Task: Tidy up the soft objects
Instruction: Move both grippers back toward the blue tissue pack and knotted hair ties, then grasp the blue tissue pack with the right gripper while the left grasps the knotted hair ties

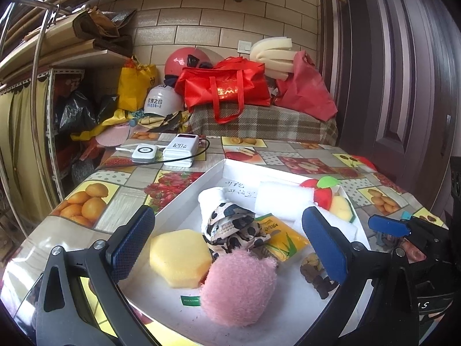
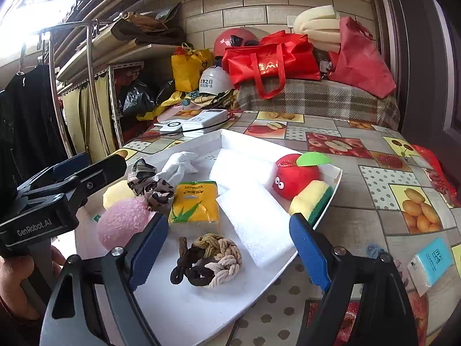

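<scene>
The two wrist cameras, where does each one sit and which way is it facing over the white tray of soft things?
Left wrist view: on the left gripper, jaws open, angled down over the tray's near-left end at the fluffy pink ball and yellow hexagonal sponge; the right gripper's blue fingertip shows at right.
Right wrist view: on the right gripper, jaws open, angled down at the braided brown-and-cream rope ring; the left gripper and a hand show at left.
Shared: the white tray, the red plush apple, the tiled wall behind.

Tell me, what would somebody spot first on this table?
Probably the red plush apple with googly eyes, at the far right end of the white tray. Next, the fluffy pink ball at the tray's near left, close to the left gripper, and the braided rope ring nearest the right gripper.
</scene>
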`<state>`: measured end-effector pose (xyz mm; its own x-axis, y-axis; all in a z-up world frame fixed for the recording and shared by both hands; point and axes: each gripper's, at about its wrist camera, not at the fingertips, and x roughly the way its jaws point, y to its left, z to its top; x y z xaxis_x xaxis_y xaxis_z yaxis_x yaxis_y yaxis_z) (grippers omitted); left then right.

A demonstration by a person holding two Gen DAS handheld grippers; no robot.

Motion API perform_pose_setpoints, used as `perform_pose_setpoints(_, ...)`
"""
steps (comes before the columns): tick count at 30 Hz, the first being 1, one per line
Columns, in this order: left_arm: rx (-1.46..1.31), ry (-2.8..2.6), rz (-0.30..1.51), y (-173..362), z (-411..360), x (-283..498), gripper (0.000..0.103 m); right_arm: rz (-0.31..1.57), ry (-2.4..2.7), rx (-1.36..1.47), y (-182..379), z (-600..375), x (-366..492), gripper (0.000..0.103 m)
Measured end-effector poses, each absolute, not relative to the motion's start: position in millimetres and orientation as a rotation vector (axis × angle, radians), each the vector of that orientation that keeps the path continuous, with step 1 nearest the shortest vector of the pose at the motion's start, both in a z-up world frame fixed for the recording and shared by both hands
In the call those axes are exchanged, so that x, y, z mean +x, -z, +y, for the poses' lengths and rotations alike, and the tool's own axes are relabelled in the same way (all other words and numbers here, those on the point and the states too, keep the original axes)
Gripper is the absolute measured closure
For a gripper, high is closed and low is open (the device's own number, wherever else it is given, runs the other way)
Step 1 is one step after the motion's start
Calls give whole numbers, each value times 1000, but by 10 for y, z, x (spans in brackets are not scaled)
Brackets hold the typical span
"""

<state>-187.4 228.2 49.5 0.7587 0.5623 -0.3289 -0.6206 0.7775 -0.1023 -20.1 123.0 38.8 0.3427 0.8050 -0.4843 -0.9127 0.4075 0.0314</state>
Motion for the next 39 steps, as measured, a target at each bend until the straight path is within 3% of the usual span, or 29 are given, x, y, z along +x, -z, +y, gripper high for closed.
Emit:
perform_pose_setpoints(10,-102,-553,306,-512,1766,-1759,0,344,-1088,-283,-467,731,-303,17)
perform_pose_setpoints(23,-6,-268,402,-495,908,-1180,0,621,-768,-94,-349,-441,1378,17)
perform_pose_setpoints(28,66,-248,491,-453,593,-709,0,708,-836,-62,-263,-459,1485,17)
perform_pose_setpoints(33,6,-230,578,-377,640,-267,0,686,-885,-216,-253,-179,1394,17)
perform_pose_setpoints(38,-17,-220,618,-351,634,-58,1,797,-911,-344,-64,89,1466,17)
perform_pose_setpoints(39,-19,-216,625,-348,631,-23,1,788,-900,-350,-69,81,1451,22)
